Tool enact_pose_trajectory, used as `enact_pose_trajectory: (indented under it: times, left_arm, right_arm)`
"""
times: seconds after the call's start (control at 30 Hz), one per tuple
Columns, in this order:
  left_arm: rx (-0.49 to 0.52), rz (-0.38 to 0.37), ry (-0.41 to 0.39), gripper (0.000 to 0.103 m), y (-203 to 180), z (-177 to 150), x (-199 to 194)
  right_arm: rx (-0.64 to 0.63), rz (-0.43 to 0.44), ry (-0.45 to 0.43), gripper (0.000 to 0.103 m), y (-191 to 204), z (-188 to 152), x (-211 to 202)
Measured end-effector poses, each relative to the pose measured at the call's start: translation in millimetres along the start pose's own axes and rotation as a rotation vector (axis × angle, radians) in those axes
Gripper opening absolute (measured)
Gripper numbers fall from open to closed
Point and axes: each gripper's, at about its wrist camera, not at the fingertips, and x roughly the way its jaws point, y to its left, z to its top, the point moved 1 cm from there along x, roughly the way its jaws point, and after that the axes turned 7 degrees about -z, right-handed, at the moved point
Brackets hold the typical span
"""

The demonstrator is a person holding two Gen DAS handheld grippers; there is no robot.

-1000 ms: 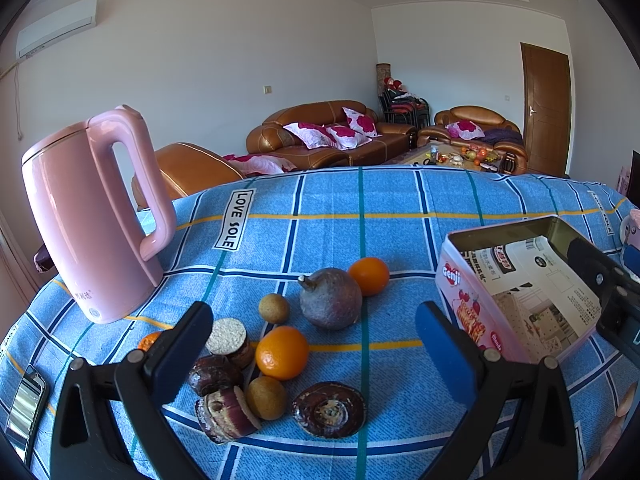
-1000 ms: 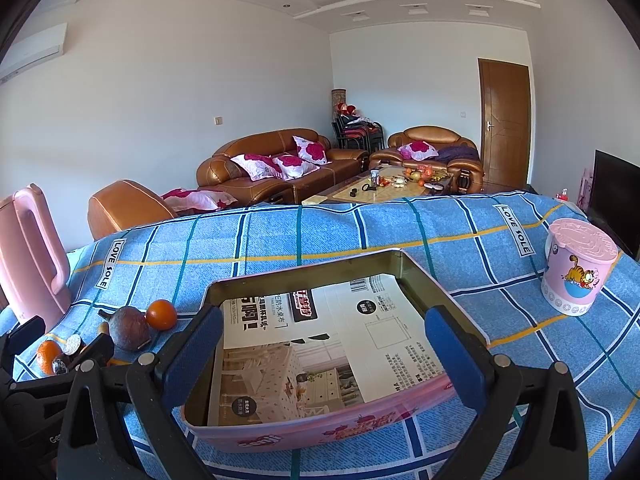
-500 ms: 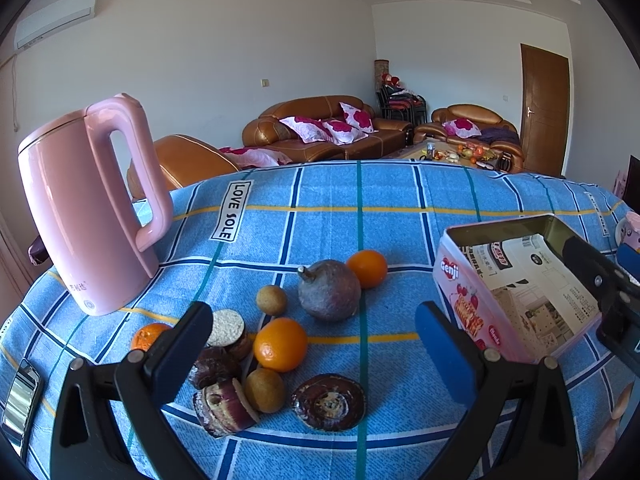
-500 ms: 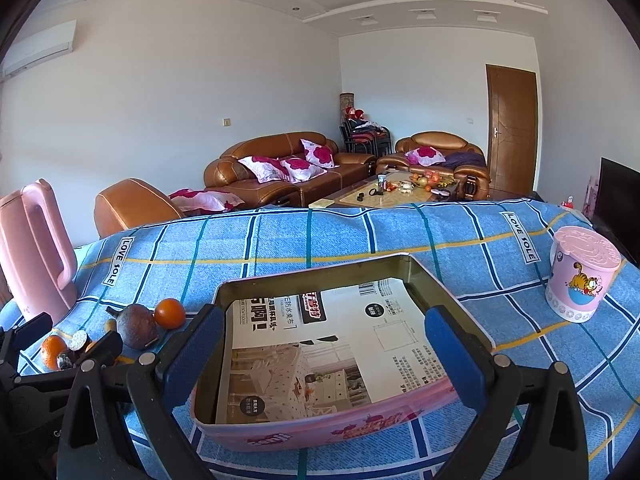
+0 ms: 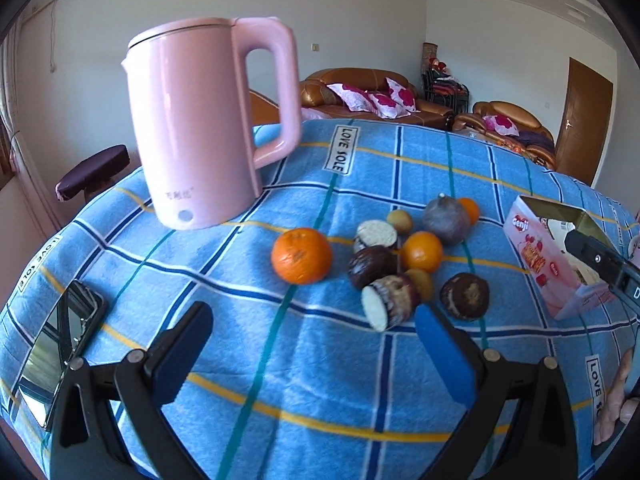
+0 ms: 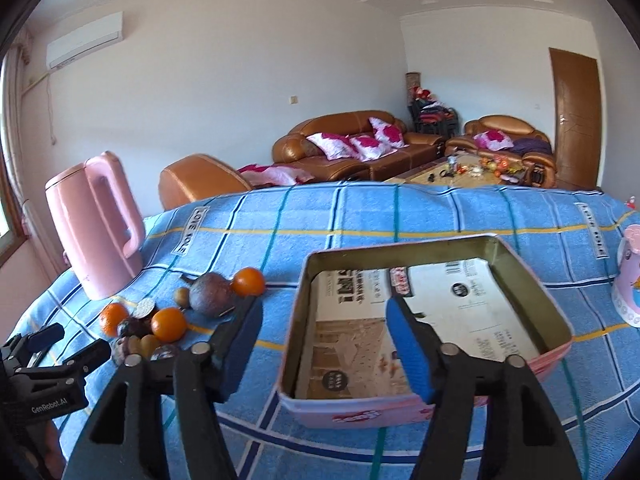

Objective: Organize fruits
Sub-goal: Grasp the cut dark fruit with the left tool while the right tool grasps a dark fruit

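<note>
The left tool [image 5: 308, 344] is spread and empty; the orange [image 5: 301, 255] lies just ahead between its fingers, apart from the fruit cluster [image 5: 404, 264]. The right tool [image 6: 324, 344], closing, apparently straddles the near wall of the pink tin [image 6: 500, 364].

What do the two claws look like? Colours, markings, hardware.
Both match: black plastic frames with silver pivot bolts and flat blue pads on the fingers. The left claw shows this in its own view; in the right claw's view its body carries white "GenRobot.AI" lettering. No cables or sleeves are visible.
</note>
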Motion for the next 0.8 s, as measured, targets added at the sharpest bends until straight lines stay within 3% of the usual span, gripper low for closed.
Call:
enact_pose_trajectory:
  times: [0.17,0.33,0.63,0.7,0.8]
  left_arm:
    - [-0.020,0.009,0.023,0.101,25,-3,-2]
    - [-0.021,-0.009,0.048,0.096,32,-6,-1]
    - [0.003,-0.085,0.054,0.092,19,2,3]
    - [0.002,-0.122,0.077,0.088,12,4,8]
    - [0.008,-0.157,0.101,0.083,-2,5,15]
  right_arm:
    - [-0.089,0.173,0.104,0.063,46,-8,10]
    - [-0.210,0.218,0.206,0.063,88,-16,30]
    - [-0.308,0.197,0.328,0.061,117,-30,63]
    - [-0.319,0.181,0.322,0.047,116,-30,61]
    - [-0.306,0.172,0.314,0.042,109,-29,58]
